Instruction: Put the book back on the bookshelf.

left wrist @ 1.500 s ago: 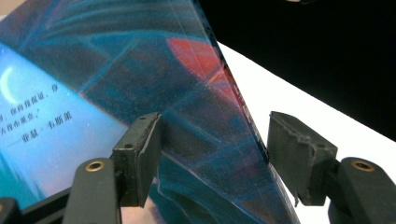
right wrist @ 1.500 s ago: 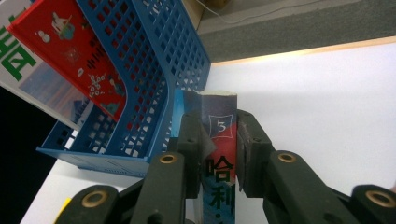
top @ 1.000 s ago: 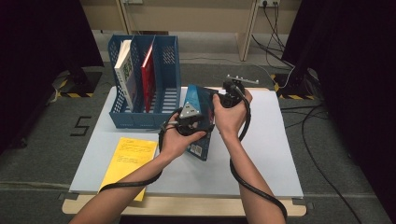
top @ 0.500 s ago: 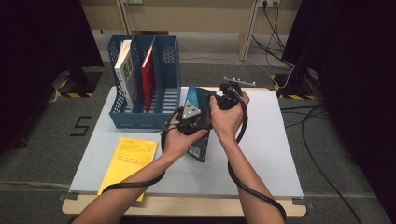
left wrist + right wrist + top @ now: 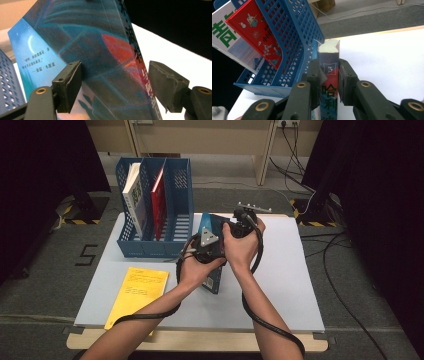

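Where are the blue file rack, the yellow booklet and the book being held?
blue file rack (image 5: 150, 247), high view, front wall.
yellow booklet (image 5: 137, 292), high view, cover middle.
dark blue book (image 5: 100, 50), left gripper view, cover.

Rack (image 5: 172, 242) at table (image 5: 295, 285) rear left, two books (image 5: 145, 200) inside; held book (image 5: 212, 280) right of rack; booklet (image 5: 137, 290) front left.

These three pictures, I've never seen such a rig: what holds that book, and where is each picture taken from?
A person holds a two-jaw gripper in each hand. The high view looks down on the table; the other two views ride on the grippers. On the table are a blue rack with two books and a yellow booklet. The right gripper is shut on the blue book at its spine. The left gripper has just been opening: the book is between its jaws, the right pad apart from it.
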{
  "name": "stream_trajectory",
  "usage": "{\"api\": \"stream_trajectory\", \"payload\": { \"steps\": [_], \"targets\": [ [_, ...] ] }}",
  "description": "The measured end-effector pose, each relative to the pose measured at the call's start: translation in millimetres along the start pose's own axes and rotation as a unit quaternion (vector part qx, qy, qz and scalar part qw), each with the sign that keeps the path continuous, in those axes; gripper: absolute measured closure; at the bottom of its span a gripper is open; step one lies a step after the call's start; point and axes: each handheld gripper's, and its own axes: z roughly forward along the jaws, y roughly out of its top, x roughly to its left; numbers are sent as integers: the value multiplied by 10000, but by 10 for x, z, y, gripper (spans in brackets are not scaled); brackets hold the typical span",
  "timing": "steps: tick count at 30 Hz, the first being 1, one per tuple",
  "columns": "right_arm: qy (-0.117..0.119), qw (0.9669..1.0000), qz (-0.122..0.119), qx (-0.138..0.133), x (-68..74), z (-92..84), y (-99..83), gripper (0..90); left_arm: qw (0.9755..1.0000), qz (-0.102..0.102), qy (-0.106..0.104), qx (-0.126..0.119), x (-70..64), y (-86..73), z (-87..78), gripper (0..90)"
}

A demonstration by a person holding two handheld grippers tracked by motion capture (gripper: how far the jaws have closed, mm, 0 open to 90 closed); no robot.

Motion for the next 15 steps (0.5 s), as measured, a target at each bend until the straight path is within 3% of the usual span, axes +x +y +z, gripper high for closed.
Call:
{"api": "stream_trajectory", "payload": {
  "steps": [5,15],
  "targets": [
    [21,10000,15,-3,8,1,-5,746,9999,122,67,74,-3,-10,26,250],
    [83,9999,89,-3,45,-8,-7,745,9996,118,205,152,-1,-31,58,237]
  ]
}}
